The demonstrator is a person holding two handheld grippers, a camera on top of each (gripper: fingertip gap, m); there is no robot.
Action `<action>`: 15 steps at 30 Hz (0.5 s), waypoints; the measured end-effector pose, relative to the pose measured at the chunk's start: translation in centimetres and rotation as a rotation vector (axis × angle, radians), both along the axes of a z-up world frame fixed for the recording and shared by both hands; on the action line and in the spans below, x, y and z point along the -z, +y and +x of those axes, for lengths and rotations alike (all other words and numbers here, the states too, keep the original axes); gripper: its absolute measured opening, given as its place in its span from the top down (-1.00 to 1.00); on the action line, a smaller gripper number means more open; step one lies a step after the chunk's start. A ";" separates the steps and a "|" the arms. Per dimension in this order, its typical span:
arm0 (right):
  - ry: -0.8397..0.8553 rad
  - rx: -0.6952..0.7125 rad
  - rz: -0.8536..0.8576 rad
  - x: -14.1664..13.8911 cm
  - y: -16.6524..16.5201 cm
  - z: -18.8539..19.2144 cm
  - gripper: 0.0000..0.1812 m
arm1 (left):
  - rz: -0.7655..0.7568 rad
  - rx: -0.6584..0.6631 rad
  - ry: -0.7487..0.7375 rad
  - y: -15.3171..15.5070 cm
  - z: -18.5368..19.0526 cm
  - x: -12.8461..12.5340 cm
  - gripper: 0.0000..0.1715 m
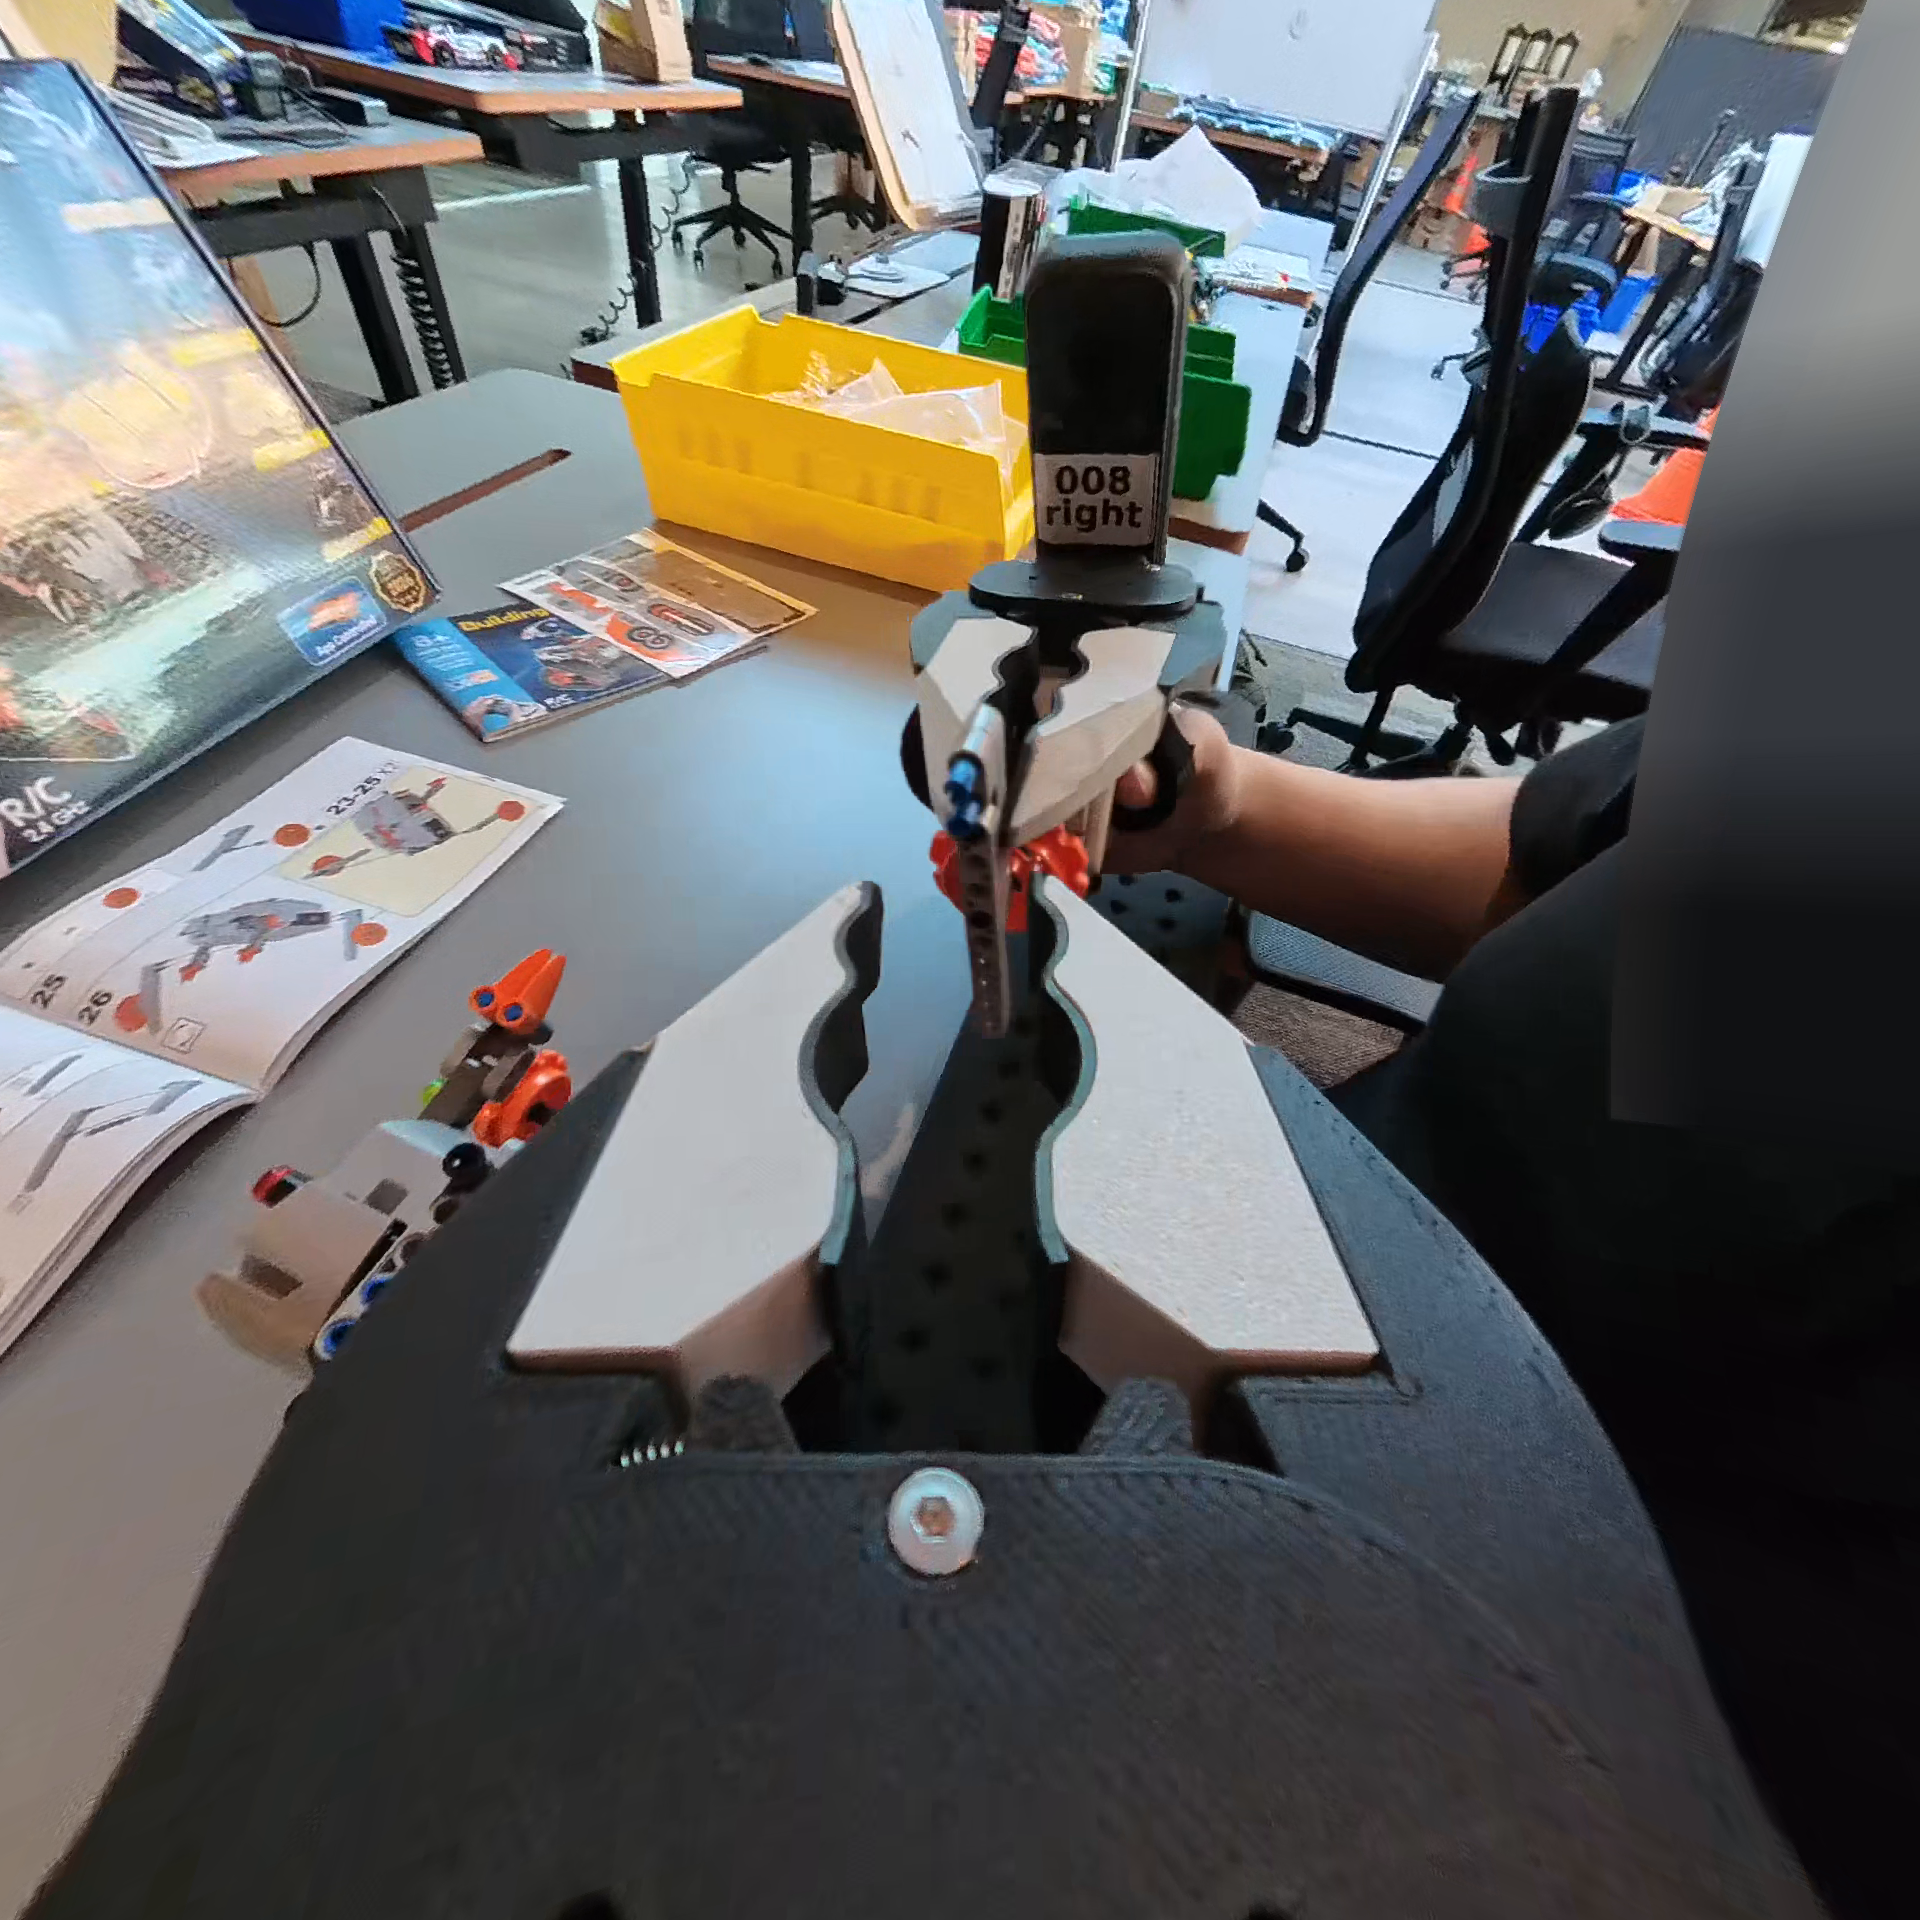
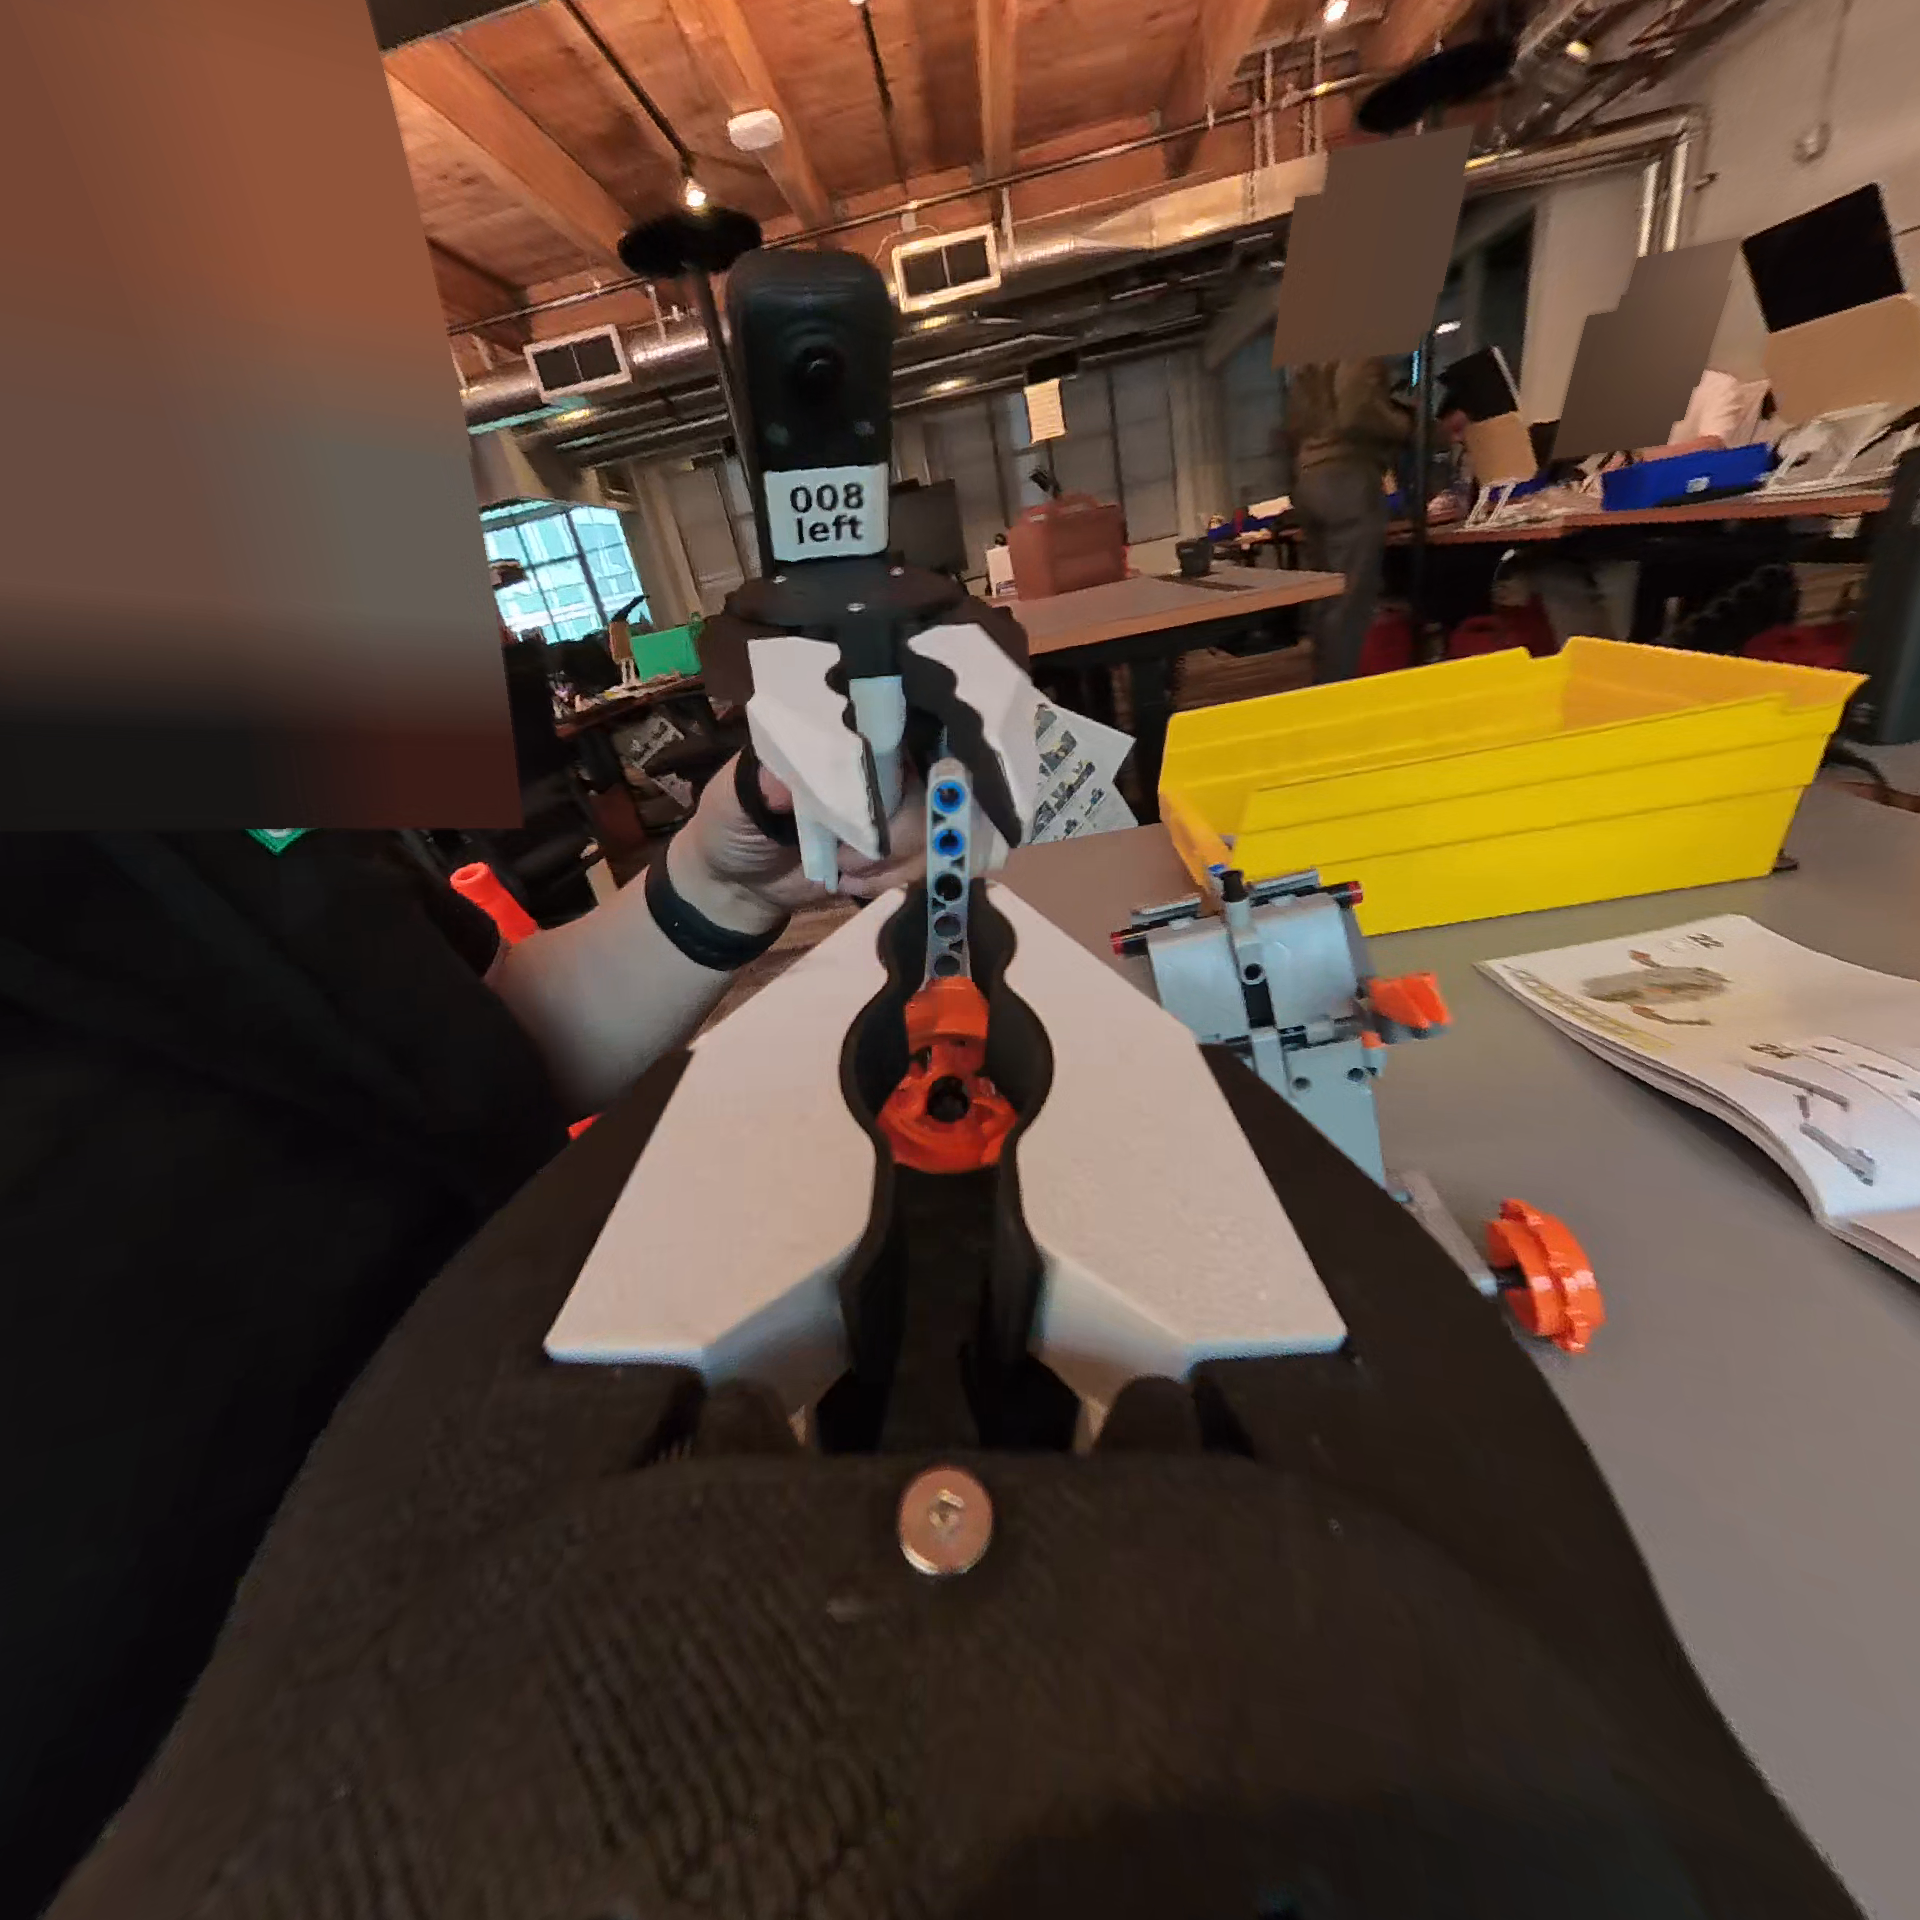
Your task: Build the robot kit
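My right gripper (image 2: 940,909) is shut on an orange connector (image 2: 940,1101). A grey holed beam (image 2: 943,914) with two blue pins (image 2: 945,816) sticks forward from the connector. In the left wrist view the right gripper (image 1: 1003,821) points toward me with the beam (image 1: 987,956) and the orange connector (image 1: 1049,862). My left gripper (image 1: 961,914) is open, and the beam's free end lies between its parted fingers without being clamped. The left gripper (image 2: 894,821) also shows in the right wrist view, facing the beam's pinned end. Both are held above the grey table (image 1: 675,810).
A partly built grey and orange model (image 1: 416,1174) (image 2: 1278,997) stands on the table, with a loose orange gear (image 2: 1538,1288) beside it. There are an open instruction booklet (image 1: 208,935) (image 2: 1766,1060), a large kit box (image 1: 135,468), a leaflet (image 1: 520,665), a yellow bin (image 1: 810,468) (image 2: 1496,769) and a green bin (image 1: 1210,395). Office chairs (image 1: 1507,540) stand at the right. My two grippers' fingertips are within a few centimetres of each other.
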State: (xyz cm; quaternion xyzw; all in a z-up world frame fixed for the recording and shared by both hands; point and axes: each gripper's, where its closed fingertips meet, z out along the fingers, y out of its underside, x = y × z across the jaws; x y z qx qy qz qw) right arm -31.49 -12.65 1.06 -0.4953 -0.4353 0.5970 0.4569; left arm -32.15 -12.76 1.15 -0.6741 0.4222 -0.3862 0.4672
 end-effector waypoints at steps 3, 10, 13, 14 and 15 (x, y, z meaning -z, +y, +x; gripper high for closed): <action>-0.040 -0.022 0.019 0.1 -1.1 -0.2 0.93 | -0.027 0.078 -0.078 -1.2 0.8 -0.9 0.73; -0.070 -0.068 0.068 0.1 -3.3 -0.4 0.93 | -0.064 0.139 -0.155 -3.1 0.8 -1.1 0.94; 0.010 -0.074 0.018 -1.2 -3.6 -0.5 0.79 | -0.051 0.113 -0.138 -3.4 0.6 -0.8 0.95; 0.030 -0.071 -0.009 -1.6 -3.5 -0.5 0.79 | -0.044 0.100 -0.116 -3.4 0.5 -0.5 0.95; 0.031 -0.072 -0.029 -1.7 -3.4 -0.6 0.78 | -0.034 0.089 -0.100 -3.4 0.5 -0.3 0.95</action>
